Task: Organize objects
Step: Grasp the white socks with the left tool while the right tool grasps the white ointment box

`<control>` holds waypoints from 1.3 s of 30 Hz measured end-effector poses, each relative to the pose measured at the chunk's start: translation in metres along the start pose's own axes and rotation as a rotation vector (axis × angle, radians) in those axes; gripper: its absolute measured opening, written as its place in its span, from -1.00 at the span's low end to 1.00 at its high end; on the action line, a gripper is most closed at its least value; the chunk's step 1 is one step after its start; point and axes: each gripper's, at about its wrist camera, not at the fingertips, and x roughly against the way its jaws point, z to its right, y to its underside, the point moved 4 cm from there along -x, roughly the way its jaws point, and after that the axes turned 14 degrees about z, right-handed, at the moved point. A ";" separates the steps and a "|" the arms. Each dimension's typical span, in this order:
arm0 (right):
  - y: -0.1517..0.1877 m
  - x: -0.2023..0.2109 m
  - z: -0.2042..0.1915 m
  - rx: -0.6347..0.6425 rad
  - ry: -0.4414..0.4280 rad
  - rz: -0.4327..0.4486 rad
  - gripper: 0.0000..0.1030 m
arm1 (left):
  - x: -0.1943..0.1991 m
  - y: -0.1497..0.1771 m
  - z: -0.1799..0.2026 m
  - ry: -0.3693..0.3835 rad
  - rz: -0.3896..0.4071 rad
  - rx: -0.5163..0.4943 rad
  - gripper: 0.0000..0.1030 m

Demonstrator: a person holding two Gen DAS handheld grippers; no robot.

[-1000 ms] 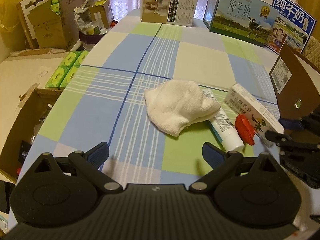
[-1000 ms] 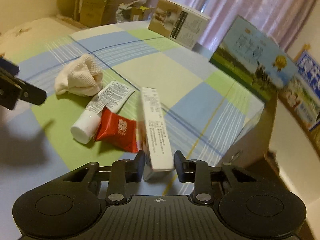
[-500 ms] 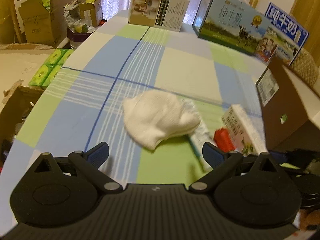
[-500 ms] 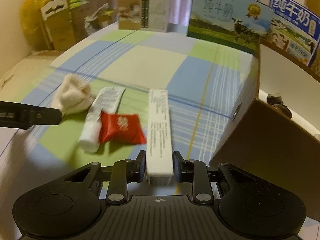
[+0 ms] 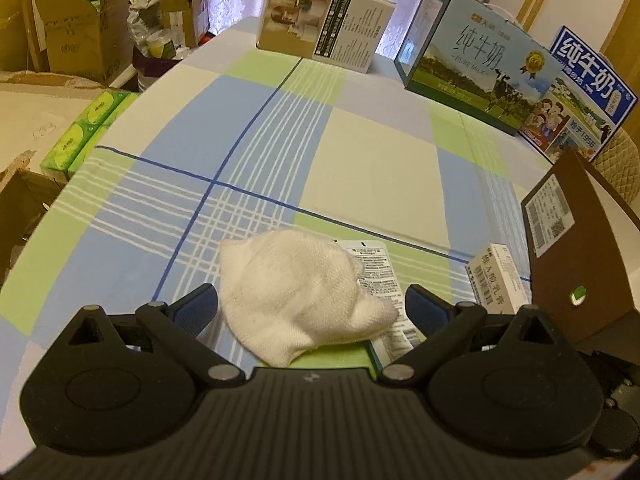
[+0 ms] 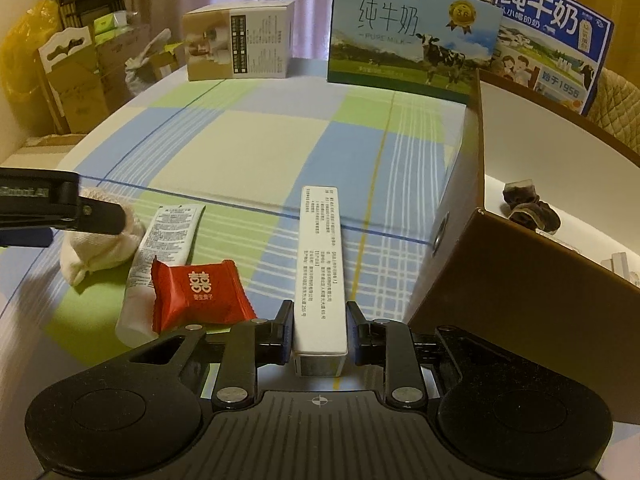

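A crumpled white cloth (image 5: 296, 296) lies on the checked tablecloth between the spread fingers of my left gripper (image 5: 310, 304), which is open around it. A white tube (image 5: 376, 276) is partly under the cloth. My right gripper (image 6: 320, 320) is shut on the near end of a long white carton (image 6: 320, 256), which points away from me. Just left of it lie a red sweet packet (image 6: 200, 284), the tube (image 6: 168, 236) and the cloth (image 6: 96, 252). The left gripper (image 6: 60, 208) shows above the cloth there. The carton (image 5: 492, 280) sits next to the brown box (image 5: 580, 248).
An open brown cardboard box (image 6: 520, 288) stands right of the carton, with a dark object (image 6: 528, 208) inside. Milk cartons (image 6: 412, 36) and a beige box (image 6: 240, 44) line the far edge. Cardboard boxes (image 5: 72, 32) and green tissue packs (image 5: 88, 128) lie beyond the left edge.
My left gripper has moved forward and down, so the cloth now lies between its open fingers. My right gripper, still shut on the carton, has swung to face the far milk cartons.
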 end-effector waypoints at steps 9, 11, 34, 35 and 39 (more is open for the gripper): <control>0.003 0.004 0.002 0.010 -0.023 0.002 -0.56 | -0.005 0.008 0.004 0.016 0.034 -0.094 0.45; 0.005 0.006 0.004 0.016 -0.032 0.000 -0.56 | -0.001 0.010 0.008 0.013 0.043 -0.131 0.23; 0.070 0.113 0.026 -0.021 -0.094 -0.078 -0.56 | 0.110 0.088 0.051 0.083 -0.148 -0.230 -0.29; 0.073 0.118 0.026 -0.023 -0.096 -0.081 -0.56 | 0.114 0.093 0.054 0.097 -0.151 -0.233 -0.28; 0.089 0.144 0.024 -0.010 -0.106 -0.096 -0.56 | 0.124 0.106 0.070 0.164 -0.170 -0.232 -0.16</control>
